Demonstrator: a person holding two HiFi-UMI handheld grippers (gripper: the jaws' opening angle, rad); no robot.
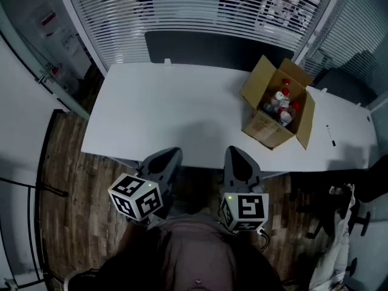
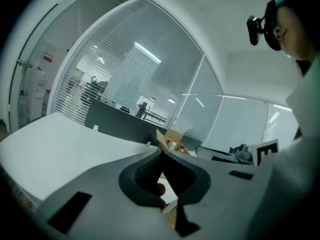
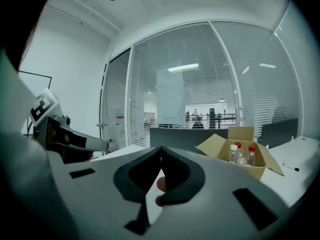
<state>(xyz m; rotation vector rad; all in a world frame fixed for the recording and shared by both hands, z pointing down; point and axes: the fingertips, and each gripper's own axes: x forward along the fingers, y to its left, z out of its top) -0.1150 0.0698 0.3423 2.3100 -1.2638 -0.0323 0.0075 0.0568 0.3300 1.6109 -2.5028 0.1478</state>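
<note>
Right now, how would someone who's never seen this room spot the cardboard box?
Start at the long white table in front of the blinds. Toward its right end sits the cardboard box, flaps open, holding red-capped bottles. It's the only brown thing on the tabletop.

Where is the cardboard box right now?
Head view: the cardboard box stands open on the white table, right side, bottles inside, beyond the right gripper.

The left gripper (image 2: 161,155), fingers together and empty, points toward a cardboard box (image 2: 169,139) on a table (image 2: 50,146).
</note>
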